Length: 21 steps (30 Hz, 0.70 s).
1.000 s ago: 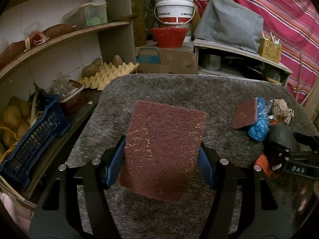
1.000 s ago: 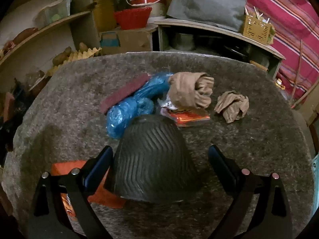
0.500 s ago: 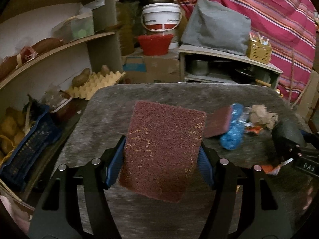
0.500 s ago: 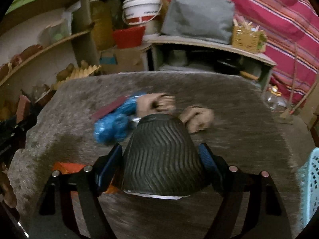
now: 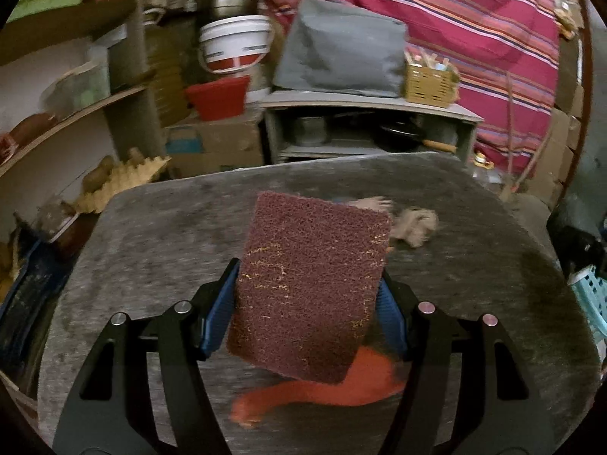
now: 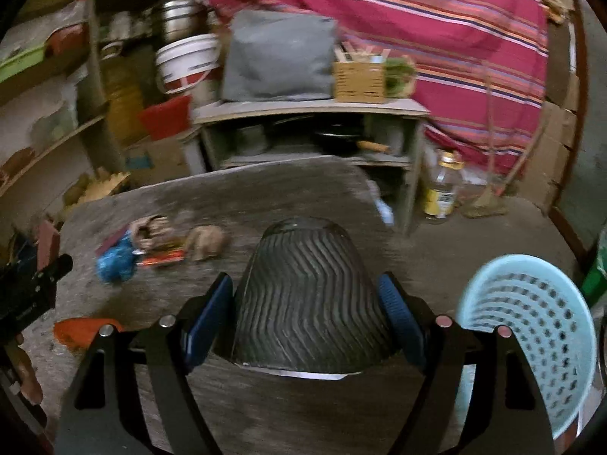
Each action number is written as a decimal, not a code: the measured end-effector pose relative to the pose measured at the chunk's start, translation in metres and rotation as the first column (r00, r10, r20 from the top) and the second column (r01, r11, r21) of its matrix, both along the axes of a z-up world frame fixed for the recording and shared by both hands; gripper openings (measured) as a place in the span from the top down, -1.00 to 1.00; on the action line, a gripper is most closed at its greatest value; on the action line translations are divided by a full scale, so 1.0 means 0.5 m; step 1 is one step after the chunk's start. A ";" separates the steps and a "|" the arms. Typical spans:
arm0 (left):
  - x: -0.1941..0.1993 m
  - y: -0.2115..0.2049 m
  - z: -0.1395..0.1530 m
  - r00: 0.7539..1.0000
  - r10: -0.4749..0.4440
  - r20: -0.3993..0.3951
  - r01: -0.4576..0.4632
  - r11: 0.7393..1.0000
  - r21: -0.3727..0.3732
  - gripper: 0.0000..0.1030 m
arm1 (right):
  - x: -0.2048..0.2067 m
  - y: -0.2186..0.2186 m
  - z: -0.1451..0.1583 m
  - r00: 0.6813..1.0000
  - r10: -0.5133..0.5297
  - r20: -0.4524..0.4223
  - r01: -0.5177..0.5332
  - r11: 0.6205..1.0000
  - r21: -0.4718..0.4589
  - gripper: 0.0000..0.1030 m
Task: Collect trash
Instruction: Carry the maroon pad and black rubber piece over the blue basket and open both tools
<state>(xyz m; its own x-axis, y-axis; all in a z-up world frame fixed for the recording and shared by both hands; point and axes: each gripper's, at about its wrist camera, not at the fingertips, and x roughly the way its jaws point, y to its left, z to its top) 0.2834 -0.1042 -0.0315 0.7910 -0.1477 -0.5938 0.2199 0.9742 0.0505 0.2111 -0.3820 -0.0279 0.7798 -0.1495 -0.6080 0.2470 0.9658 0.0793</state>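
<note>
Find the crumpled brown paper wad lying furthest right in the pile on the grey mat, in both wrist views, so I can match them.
Left wrist view: the crumpled brown paper wad lies right of centre on the grey mat, just past the top right corner of the maroon scouring pad.
Right wrist view: it sits left of centre, left of the black ribbed cup.
Shared landmark: the woven yellow basket on the grey shelf unit.

Two scouring pads: one (image 5: 311,288) large, one (image 6: 110,240) small. One black ribbed cup (image 6: 307,295). Two crumpled brown paper wads (image 6: 206,240), (image 6: 151,227). One blue plastic bag (image 6: 114,261). One light blue basket (image 6: 531,326). One white bucket (image 5: 235,47). One glass bottle (image 6: 442,189).
</note>
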 end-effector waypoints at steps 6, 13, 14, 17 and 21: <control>-0.028 -0.129 -0.005 0.995 -0.095 0.007 0.094 0.995 0.020 -0.25 | -0.070 -0.122 -0.005 0.995 -0.101 -0.019 0.100 0.994 -0.045 -0.52; -0.076 -0.309 -0.003 0.969 -0.247 0.023 0.246 0.969 0.027 -0.25 | -0.166 -0.298 -0.006 0.971 -0.240 -0.020 0.240 0.971 0.016 -0.52; -0.080 -0.329 -0.003 0.965 -0.261 0.024 0.260 0.965 0.027 -0.25 | -0.173 -0.312 -0.005 0.968 -0.249 -0.019 0.250 0.968 0.028 -0.52; -0.102 -0.410 -0.006 0.946 -0.324 0.005 0.324 0.946 -0.027 -0.25 | -0.197 -0.358 -0.016 0.959 -0.283 -0.026 0.284 0.958 0.038 -0.52; -0.144 -0.530 -0.015 0.914 -0.406 0.007 0.406 0.914 -0.015 -0.25 | -0.219 -0.418 -0.037 0.944 -0.328 -0.039 0.330 0.940 0.083 -0.52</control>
<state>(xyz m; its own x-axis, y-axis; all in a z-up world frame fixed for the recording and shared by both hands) 0.2113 -0.3694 -0.0389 0.6634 -0.4654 -0.5859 0.5961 0.8020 0.0378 0.1017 -0.5910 -0.0466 0.6811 -0.3404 -0.6483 0.5524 0.8200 0.1498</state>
